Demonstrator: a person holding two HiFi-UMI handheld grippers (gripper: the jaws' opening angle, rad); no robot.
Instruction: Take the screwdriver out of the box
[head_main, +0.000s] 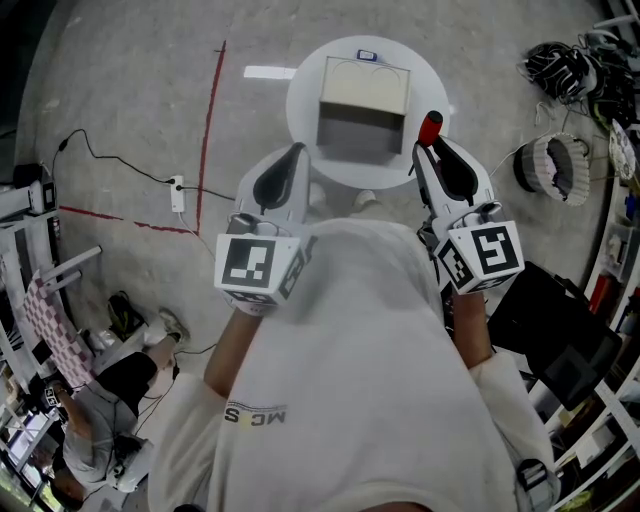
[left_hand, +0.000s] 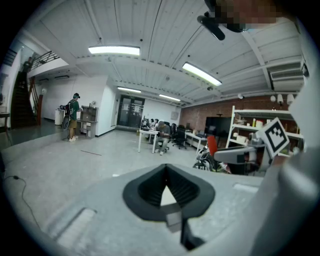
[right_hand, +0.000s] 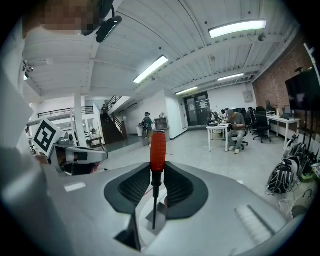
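The red-handled, black-shafted screwdriver (right_hand: 158, 147) is held upright at near right, clear of the open beige cardboard box (head_main: 366, 95) on the round white table (head_main: 305, 105); removal appears complete. The right gripper (right_hand: 157, 172) jaws are clamped narrowly on its shaft below the handle. The left gripper (left_hand: 166, 167) jaws are together and hold nothing.
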